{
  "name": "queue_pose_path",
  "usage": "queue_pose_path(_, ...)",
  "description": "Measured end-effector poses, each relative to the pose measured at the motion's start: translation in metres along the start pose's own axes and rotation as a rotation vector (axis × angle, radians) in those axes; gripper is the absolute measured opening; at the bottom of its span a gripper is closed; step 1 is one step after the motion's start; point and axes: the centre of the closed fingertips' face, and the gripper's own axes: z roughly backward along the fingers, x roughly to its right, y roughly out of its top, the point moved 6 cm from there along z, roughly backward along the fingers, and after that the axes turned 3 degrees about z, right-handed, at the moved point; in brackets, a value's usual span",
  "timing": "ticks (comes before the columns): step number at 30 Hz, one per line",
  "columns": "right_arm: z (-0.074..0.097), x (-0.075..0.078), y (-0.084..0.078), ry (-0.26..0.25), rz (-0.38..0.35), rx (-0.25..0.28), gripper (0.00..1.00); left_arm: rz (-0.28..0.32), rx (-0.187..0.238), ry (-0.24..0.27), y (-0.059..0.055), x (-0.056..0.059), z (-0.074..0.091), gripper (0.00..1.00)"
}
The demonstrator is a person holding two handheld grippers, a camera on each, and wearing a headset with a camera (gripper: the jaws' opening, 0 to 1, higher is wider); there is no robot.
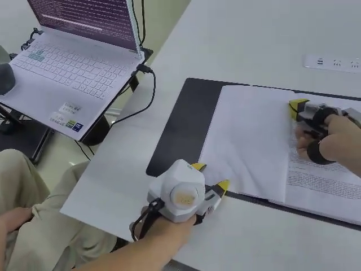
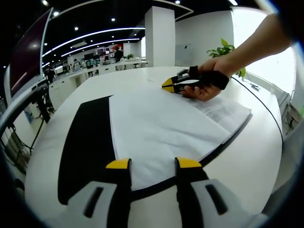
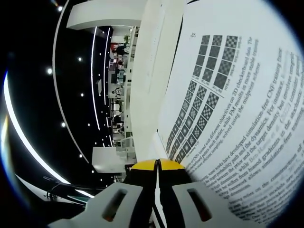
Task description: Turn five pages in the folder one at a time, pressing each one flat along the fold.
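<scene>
Folder (image 1: pixel 180 130) lay open on the white table (image 1: pixel 242 39), with one claw spread and the other pinched together

Your left gripper (image 2: pixel 153 164) sat at the near edge of the folder with its yellow tips clearly apart. They pointed across the blank page (image 1: pixel 248 141), with the black cover showing off to the left of that sheet. Your right gripper (image 3: pixel 156 165) was over at the far side, down low on the printed page (image 3: pixel 237 118), and its tips were pressed together. Honestly I couldn't tell if any paper was caught between them. Your hand (image 1: pixel 333 141) on that side rested over the printed text in the head view. The laptop (image 1: pixel 73 62) was on its stand off the table's left end, well apart from the folder, with its cable (image 1: pixel 148 90) trailing down beside it.
</scene>
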Motion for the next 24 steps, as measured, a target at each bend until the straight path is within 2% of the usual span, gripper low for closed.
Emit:
queue_pose_path(14, 0.017, 0.005, -0.015, -0.003, 0.019, -0.068, 0.00, 0.000, -0.007, -0.004, 0.001, 0.000, 0.000, 0.35)
queue_pose_path(24, 0.035, 0.009, -0.031, 0.012, 0.037, -0.172, 0.00, -0.003, -0.012, -0.009, 0.001, -0.002, -0.001, 0.35)
